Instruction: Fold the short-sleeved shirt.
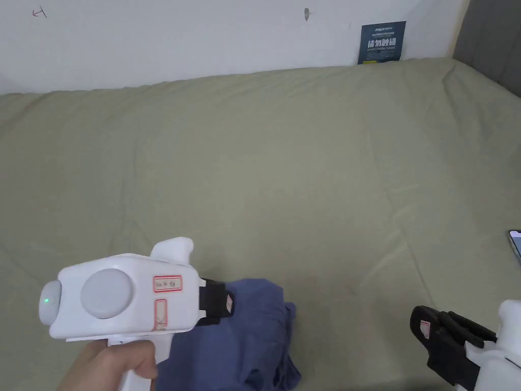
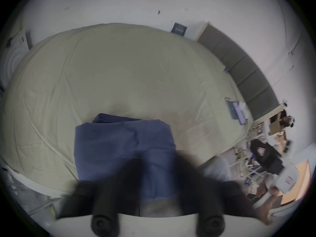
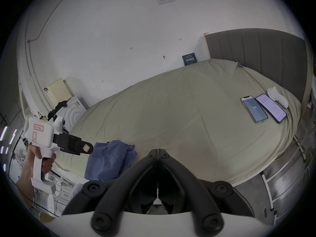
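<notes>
Blue shirt [image 1: 239, 336] sits bunched at the near edge of the bed [image 1: 305, 168], partly folded. Left gripper [image 1: 229, 304] hovers over it; its own view is blurred, so I can't tell whether the jaws are spread or pinching cloth. Right gripper [image 3: 158, 151] is off to the right of the shirt, jaws pressed together, holding nothing. Two phones [image 3: 263, 108] lie near the headboard [image 3: 256, 52].
</notes>
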`<state>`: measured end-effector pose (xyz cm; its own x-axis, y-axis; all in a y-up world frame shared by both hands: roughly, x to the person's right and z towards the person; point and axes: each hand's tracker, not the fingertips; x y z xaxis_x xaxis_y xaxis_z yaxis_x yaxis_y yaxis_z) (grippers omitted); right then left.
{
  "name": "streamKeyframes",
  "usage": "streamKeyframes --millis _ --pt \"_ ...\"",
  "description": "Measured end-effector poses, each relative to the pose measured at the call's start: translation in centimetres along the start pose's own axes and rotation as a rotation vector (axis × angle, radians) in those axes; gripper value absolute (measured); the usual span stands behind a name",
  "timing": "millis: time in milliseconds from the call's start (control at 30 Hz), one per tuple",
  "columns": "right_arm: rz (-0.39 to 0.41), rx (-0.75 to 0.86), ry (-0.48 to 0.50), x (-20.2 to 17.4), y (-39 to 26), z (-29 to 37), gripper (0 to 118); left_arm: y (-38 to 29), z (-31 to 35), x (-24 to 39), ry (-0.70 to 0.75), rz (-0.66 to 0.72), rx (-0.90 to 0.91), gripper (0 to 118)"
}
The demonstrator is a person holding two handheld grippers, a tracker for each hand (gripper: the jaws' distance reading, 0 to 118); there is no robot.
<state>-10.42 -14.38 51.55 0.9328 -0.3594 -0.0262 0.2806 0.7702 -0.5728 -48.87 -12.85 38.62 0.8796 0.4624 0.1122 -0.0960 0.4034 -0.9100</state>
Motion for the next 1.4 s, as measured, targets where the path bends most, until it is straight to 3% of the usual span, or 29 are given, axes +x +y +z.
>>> streamKeyframes --millis 133,233,400,433,667,800,1067,1200,1233,1300,1400 --pt "0.007 -0.018 0.022 -1.3 -0.1 -0.3 0 -0.4 -4.0 -1.6 -0.187 0.047 -0.068 0" --pt "0.014 -0.039 0.026 -1.8 -0.3 -0.4 0 -1.6 -8.4 -1.3 -0.168 0.047 -0.112 0" --pt "0.022 -0.073 0.022 -1.9 -0.6 0.0 0 -3.3 -14.6 -2.2 -0.267 0.086 -0.183 0" --pt "0.020 -0.083 0.022 -1.7 -0.7 -0.1 0 -3.2 -14.7 -2.3 -0.311 0.096 -0.176 0" --pt "0.022 -0.125 0.054 -2.5 -0.7 -1.4 0 -2.0 -10.8 -1.4 -0.246 0.019 -0.153 0" --pt "0.005 -0.200 0.199 -4.7 -0.2 -4.6 0 -1.6 -4.3 -2.5 -0.233 -0.058 -0.060 0" --pt "-0.196 -0.448 0.594 -7.8 -1.0 -16.3 0 -2.1 3.2 -8.7 -0.104 0.003 0.062 0" --pt "-0.415 -0.623 0.884 -5.4 -4.4 -22.3 0 -2.0 2.7 -11.5 -0.054 0.060 0.071 0" --pt "-0.457 -0.648 0.851 -4.6 -5.5 -23.4 0 -1.9 2.3 -12.2 -0.059 0.088 0.071 0" --pt "-0.445 -0.674 0.732 -2.9 -6.8 -25.1 0 -1.8 1.6 -13.3 -0.045 0.122 0.067 0" --pt "-0.575 -0.634 0.828 -1.3 -7.4 -25.1 0 -1.7 1.0 -14.5 -0.048 0.151 0.058 0"
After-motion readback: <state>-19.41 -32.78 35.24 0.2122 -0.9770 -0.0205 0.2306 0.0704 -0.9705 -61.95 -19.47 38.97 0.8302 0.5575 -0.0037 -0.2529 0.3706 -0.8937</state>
